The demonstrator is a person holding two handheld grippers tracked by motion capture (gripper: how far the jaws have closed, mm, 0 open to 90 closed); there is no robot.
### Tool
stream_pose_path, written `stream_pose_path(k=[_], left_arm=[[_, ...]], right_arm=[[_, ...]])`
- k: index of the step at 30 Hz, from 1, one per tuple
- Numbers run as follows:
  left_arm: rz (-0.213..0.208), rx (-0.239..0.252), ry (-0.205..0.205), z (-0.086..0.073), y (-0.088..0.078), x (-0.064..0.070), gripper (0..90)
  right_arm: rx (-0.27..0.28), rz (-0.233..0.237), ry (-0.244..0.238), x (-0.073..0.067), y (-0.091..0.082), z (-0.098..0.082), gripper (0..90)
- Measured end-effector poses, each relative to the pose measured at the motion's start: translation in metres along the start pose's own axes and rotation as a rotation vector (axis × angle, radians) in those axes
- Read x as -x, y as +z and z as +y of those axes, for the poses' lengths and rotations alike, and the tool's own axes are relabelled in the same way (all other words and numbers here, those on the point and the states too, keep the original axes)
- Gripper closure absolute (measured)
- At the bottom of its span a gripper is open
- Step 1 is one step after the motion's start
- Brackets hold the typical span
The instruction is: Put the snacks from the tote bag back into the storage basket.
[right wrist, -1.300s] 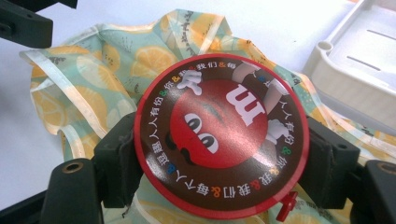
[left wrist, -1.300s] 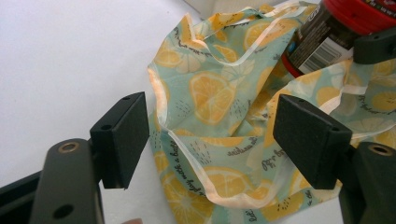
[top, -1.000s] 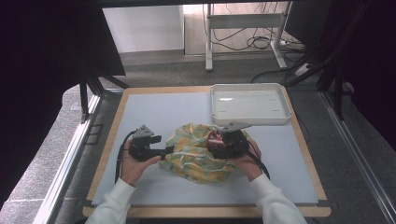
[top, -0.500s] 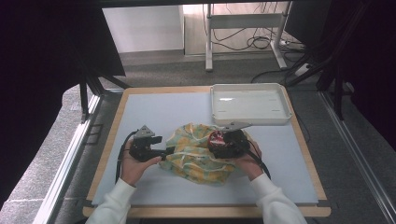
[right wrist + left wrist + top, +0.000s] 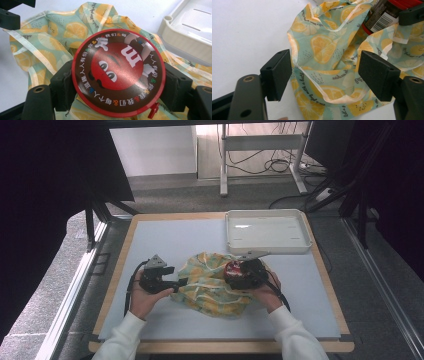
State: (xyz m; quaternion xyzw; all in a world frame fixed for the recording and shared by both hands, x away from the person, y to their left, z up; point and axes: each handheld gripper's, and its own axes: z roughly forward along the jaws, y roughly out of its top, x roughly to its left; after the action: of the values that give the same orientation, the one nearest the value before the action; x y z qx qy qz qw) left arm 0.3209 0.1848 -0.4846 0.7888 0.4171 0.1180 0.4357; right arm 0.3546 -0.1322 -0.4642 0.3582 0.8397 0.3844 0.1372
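Note:
A lemon-print cloth bag lies crumpled in the middle of the table. My right gripper is shut on a red round candy can, and in the right gripper view its pads press on both sides of the can's lid above the cloth bag. My left gripper sits at the cloth's left edge. In the left gripper view its jaws stand open with the bag's hem lying loose between them, and the can's barcoded side shows at the top right.
A white plastic tray stands at the back right of the light table top, close behind the can, with its rim near the right gripper. A wooden border frames the table. Dark stands and cables lie on the floor beyond.

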Motion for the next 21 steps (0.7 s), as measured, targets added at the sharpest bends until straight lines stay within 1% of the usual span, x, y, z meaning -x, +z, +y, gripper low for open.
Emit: stream_pose_path(k=[3,4,6,10,13,15,17,18,21], left_arm=[[-0.008,-0.002,0.004,0.000,0.001,0.001,27.2],[-0.018,-0.002,0.007,0.000,0.002,0.002,27.2],[-0.051,-0.003,0.011,0.000,0.003,0.006,27.2],[-0.081,-0.006,0.045,0.002,0.005,0.015,27.1],[-0.088,-0.006,0.055,0.003,0.006,0.018,27.2],[-0.099,-0.010,0.051,0.003,0.009,0.020,28.7],[-0.114,-0.024,0.058,0.003,0.013,0.022,30.4],[-0.118,-0.033,0.068,0.002,0.015,0.023,32.4],[-0.120,-0.072,0.109,0.000,0.022,0.028,47.6]], right_arm=[[0.005,0.003,0.005,0.001,-0.002,0.000,25.4],[0.008,0.001,0.005,0.001,-0.002,0.001,25.4],[0.009,0.000,0.005,0.002,-0.003,0.001,25.4],[0.004,0.002,0.003,0.001,-0.002,0.000,25.4],[0.002,0.002,0.002,0.001,-0.001,0.000,25.4],[0.003,0.003,0.002,0.001,-0.001,0.000,25.4],[0.005,0.006,0.004,0.000,-0.002,0.001,25.4],[0.006,0.008,0.006,0.000,-0.002,0.001,25.4],[0.008,0.010,0.007,-0.001,-0.002,0.001,25.4]])
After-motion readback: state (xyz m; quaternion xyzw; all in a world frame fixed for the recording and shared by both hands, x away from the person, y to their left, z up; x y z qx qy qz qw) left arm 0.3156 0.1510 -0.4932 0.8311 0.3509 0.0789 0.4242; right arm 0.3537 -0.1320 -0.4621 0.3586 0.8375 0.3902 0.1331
